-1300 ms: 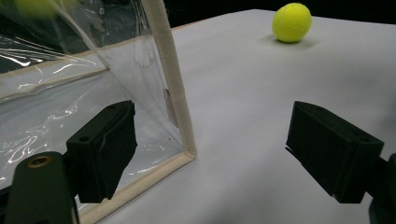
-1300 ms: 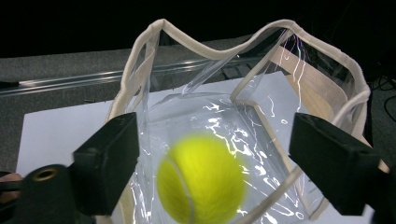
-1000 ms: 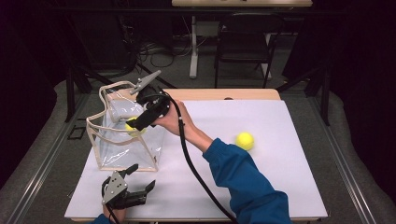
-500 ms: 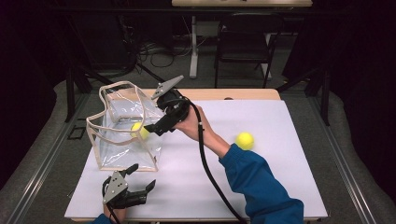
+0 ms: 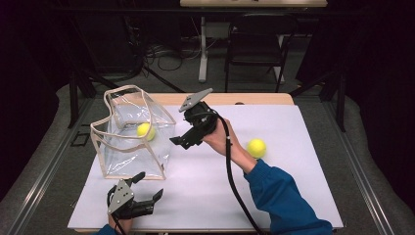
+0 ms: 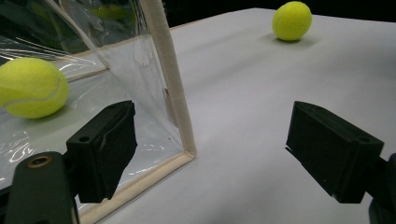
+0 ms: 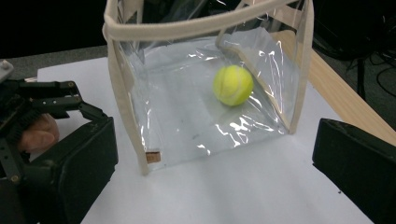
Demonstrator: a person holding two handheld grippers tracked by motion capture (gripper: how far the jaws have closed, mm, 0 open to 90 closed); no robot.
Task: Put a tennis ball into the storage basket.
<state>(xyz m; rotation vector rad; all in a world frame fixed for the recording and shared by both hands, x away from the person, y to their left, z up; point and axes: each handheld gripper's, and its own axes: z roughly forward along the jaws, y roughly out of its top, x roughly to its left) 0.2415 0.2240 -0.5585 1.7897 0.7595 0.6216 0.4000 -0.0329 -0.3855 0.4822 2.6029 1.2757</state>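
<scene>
A clear bag [image 5: 113, 147] with cream trim stands at the table's left and holds a yellow tennis ball [image 5: 145, 130]. A second tennis ball [image 5: 256, 147] lies on the white cover to the right. My right gripper [image 5: 182, 142] hovers open and empty just right of the bag, its jaws pointing at it. In the right gripper view the bag [image 7: 187, 29] and the ball inside it [image 7: 233, 85] sit straight ahead. My left gripper [image 5: 148, 186] is open near the front edge, by the bag's front corner [image 6: 170, 93]. Its view shows the bagged ball [image 6: 30, 87] and the loose ball [image 6: 292, 21].
The white cover [image 5: 293, 196] spans a wooden table [image 5: 254, 99]. A black cable [image 5: 230, 171] trails from the right gripper along the blue sleeve [image 5: 288, 200]. A chair [image 5: 257, 44] and a desk leg [image 5: 202, 49] stand beyond the far edge.
My right gripper has drawn back from over the bag to its right side, now empty. The tennis ball stays inside the bag. The left gripper has barely moved.
</scene>
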